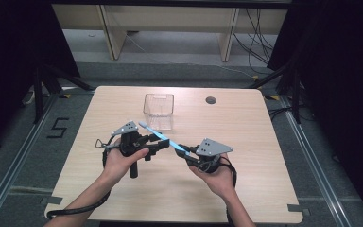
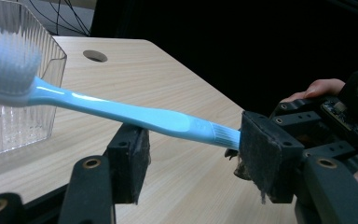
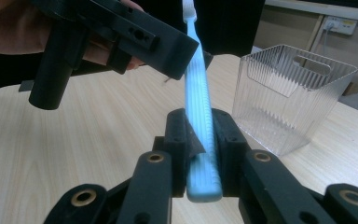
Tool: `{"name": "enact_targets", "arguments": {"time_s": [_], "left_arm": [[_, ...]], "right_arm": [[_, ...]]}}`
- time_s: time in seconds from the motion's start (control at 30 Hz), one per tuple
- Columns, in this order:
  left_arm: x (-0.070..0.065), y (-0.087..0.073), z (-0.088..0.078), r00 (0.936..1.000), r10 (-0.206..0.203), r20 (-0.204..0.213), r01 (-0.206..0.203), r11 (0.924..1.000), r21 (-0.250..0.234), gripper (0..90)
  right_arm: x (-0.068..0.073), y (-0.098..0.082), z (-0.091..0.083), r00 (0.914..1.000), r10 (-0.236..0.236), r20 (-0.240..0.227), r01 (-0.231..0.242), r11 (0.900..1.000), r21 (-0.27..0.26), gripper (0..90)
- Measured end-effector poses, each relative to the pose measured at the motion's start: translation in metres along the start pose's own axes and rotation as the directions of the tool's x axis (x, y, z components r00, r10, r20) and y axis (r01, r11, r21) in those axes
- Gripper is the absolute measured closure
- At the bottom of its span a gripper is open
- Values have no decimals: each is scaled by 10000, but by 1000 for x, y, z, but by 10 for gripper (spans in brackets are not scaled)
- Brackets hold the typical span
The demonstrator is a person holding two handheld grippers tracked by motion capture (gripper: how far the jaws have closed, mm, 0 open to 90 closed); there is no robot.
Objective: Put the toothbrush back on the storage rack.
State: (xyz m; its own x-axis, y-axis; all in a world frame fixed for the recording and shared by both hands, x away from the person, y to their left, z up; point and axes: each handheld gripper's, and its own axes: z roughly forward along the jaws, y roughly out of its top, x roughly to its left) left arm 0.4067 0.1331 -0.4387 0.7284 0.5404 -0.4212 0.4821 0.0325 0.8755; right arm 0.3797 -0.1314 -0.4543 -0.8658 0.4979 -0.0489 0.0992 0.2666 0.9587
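A light blue toothbrush hangs above the wooden table between both hands, its white bristle head toward the clear ribbed container. My right gripper is shut on the ribbed tail of the handle, pads pressed on both sides. My left gripper is open: its pads stand well apart on either side of the handle's middle, which crosses over the left pad. The bristle head is blurred, close to the container's rim.
The empty clear container stands at the table's far middle. A round cable hole lies to its right. Desk legs and cables sit beyond the far edge, and dark curtains flank the table.
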Motion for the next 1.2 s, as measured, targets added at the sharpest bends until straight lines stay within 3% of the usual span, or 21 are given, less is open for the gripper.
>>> {"name": "enact_targets", "arguments": {"time_s": [0.3,0.33,0.37,0.47,0.87,1.2], "left_arm": [[1,0,1,9997,-187,147,189,9997,-161,476],[1,0,1,9995,-239,193,244,9995,-217,492],[1,0,1,9993,-275,246,281,9993,-240,519],[1,1,1,9987,-375,352,386,9988,-292,543],[1,3,1,9930,-846,824,899,9939,-639,686],[-4,4,0,9863,-429,1595,578,9943,-899,765]], "right_arm": [[2,0,1,9999,65,125,-65,10000,-2,787],[3,0,0,9998,207,65,-209,9996,209,786],[2,0,1,9996,-14,288,14,10000,-14,786],[1,0,1,9995,-70,322,72,10000,-68,785],[6,-3,6,9988,-86,480,64,9989,463,784],[10,-5,13,9989,-309,356,281,9967,766,781]]}}
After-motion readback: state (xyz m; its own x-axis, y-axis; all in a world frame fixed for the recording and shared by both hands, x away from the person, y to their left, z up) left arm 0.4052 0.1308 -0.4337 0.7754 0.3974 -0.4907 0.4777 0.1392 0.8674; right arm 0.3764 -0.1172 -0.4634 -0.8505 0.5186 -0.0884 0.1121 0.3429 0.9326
